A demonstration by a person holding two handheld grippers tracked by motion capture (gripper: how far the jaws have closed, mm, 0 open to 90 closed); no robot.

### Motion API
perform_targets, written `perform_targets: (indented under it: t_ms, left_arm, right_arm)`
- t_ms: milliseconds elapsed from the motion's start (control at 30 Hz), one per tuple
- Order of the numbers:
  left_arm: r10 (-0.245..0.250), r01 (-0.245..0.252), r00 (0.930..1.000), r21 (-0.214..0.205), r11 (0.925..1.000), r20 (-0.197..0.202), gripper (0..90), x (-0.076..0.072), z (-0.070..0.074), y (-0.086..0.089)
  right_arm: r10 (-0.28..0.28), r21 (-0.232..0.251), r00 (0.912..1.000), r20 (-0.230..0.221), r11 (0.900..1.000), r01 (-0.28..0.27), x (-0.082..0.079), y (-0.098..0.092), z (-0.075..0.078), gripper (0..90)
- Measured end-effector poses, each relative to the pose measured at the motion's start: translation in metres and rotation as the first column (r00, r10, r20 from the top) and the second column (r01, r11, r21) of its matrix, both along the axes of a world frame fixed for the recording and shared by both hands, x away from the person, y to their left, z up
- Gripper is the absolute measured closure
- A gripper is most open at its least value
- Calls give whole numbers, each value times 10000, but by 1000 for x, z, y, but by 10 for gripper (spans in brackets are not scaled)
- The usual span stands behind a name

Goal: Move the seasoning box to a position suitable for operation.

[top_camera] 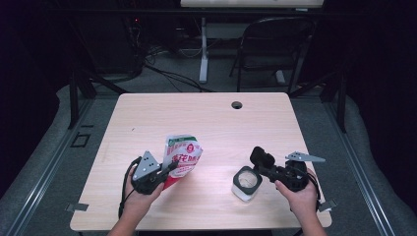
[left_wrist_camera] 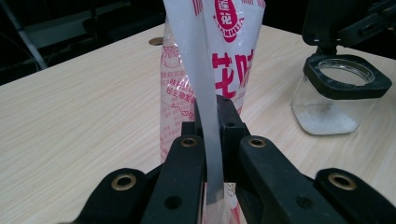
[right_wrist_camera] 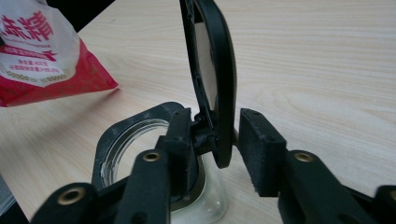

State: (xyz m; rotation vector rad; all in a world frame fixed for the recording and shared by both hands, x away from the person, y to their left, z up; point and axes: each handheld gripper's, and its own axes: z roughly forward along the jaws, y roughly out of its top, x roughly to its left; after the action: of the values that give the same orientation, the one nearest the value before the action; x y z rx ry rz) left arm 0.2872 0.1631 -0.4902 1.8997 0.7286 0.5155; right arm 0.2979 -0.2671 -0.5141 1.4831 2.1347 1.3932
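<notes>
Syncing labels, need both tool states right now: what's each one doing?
Left tool: shut on the seasoning bag.
Right tool: jaws either side of the jar lid, flipped up; whether they grip it cannot be told.

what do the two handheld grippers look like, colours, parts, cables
Both are black. The left gripper carries a grey three-cornered plate on top, and a black cable trails from it along the forearm. The right gripper has a similar grey plate and a black cable. Up close, the jaws show brass-coloured rivets and blocky black pads. The forearms are bare, with no sleeves.
</notes>
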Motion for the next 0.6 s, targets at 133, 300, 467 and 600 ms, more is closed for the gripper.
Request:
perform_targets:
  t_ms: [133,300,467,600]
  left_arm:
    - [14,-14,10000,0,10000,-16,900,-4,2,4]
    - [77,-77,10000,0,10000,34,900,-9,3,8]
    - [155,-155,9999,-11,9999,62,900,-12,4,11]
    - [244,-243,9996,-79,9997,118,900,-13,5,14]
  right_arm:
    - [218,-152,9996,-200,9996,-221,4,3,-2,686]
    - [377,-421,9991,-181,9984,-384,8,8,-3,771]
    - [519,-33,9982,-288,9986,-520,10,9,-4,821]
    - [695,117,9975,-120,9975,-693,12,21,-2,848]
